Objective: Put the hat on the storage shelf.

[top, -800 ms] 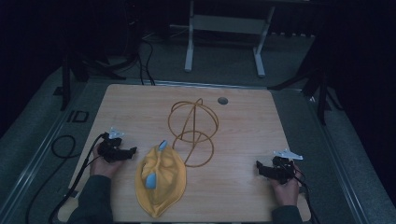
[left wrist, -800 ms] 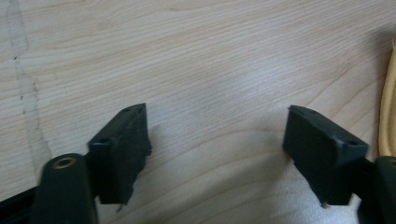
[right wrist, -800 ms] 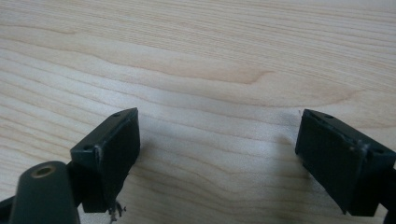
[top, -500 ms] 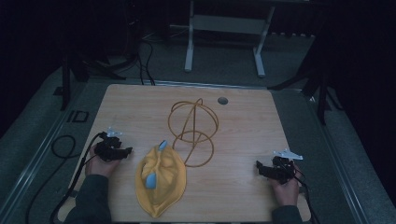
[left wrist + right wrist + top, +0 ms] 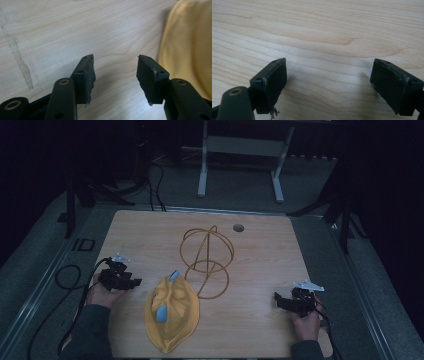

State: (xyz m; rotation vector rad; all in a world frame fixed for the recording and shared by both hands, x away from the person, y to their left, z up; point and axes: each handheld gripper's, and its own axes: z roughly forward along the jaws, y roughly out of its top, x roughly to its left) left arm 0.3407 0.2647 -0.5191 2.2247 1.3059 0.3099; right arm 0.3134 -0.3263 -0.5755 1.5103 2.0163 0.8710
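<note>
High view: wooden table (image 5: 260,270) is carrying a yellow cloth (image 5: 172,312) near its front edge, left of centre, with two light blue bits (image 5: 162,313) lying on it, one near its far tip and one near its middle. Wire frame (image 5: 206,262) of orange hoops is standing just beyond the cloth, its lower ring reaching close to the cloth's far right edge; touching or not, cannot tell. Left gripper (image 5: 131,283) is sitting in the person's left hand (image 5: 102,295) at the table's left, jaws pointing toward the cloth, just beside its left edge and apart from it. Right gripper (image 5: 277,300) is resting in the right hand (image 5: 306,322) near the front right corner, well apart from cloth and frame. Small dark round hole (image 5: 238,227) is sitting near the far edge.

Left gripper view: left gripper (image 5: 115,72) is showing its jaws standing well apart with bare wood between them, gripping nothing; the yellow cloth (image 5: 187,50) is lying off to the right, beyond the right jaw, not touched. A pale streak (image 5: 17,57) is running down the wood at left.

Right gripper view: right gripper (image 5: 328,75) is holding its jaws wide apart over bare wood grain, nothing between them
</note>
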